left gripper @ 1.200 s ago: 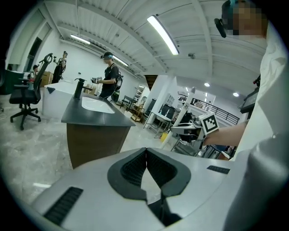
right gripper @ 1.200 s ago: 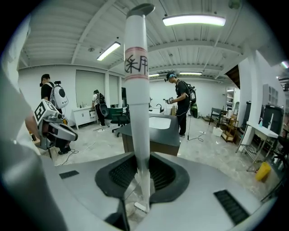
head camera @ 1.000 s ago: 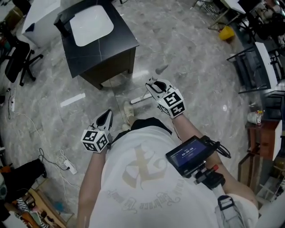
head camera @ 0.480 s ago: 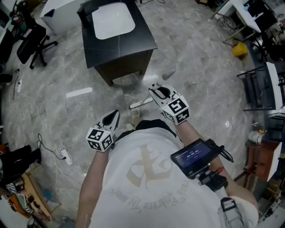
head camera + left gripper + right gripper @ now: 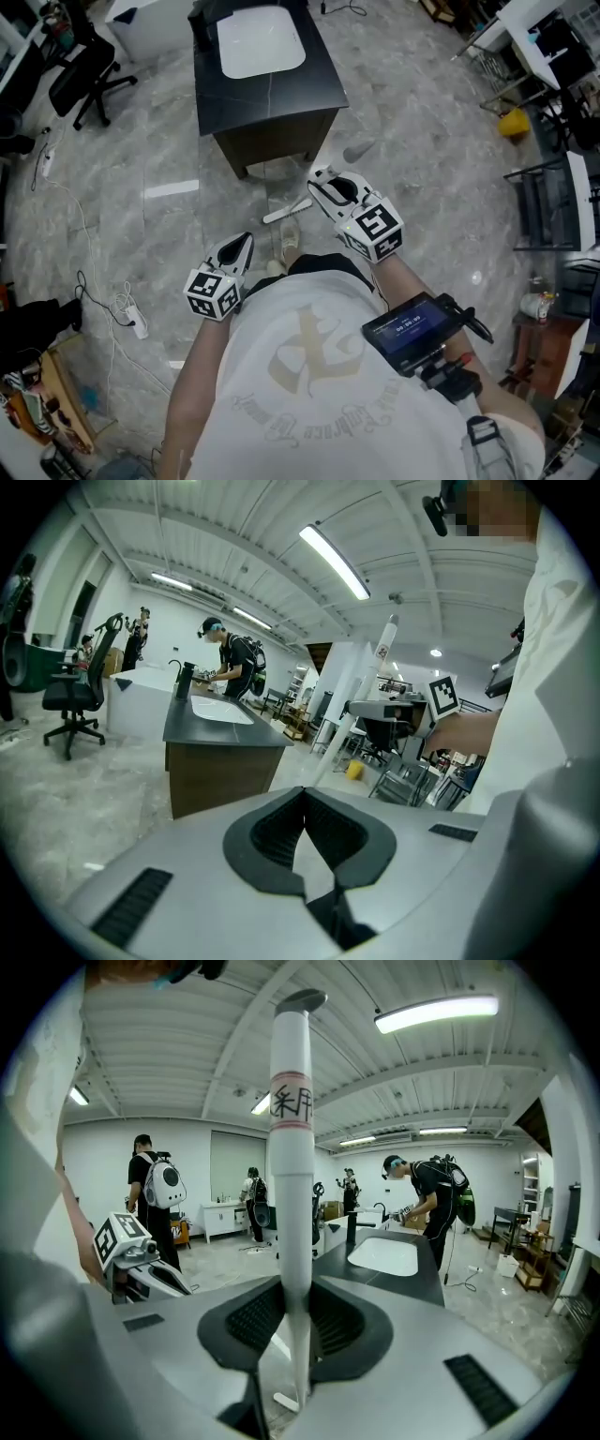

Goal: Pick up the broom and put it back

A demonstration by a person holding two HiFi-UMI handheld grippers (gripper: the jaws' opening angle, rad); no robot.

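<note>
Near, 7 o'clock: our left gripper pressed together, empty | centre: our right gripper pinching the upright broom handle, now carried nearer the black sink counter at 12 o'clock; pickup looks done, return pending | only the right gripper view shows the handle's red-marked label.
</note>
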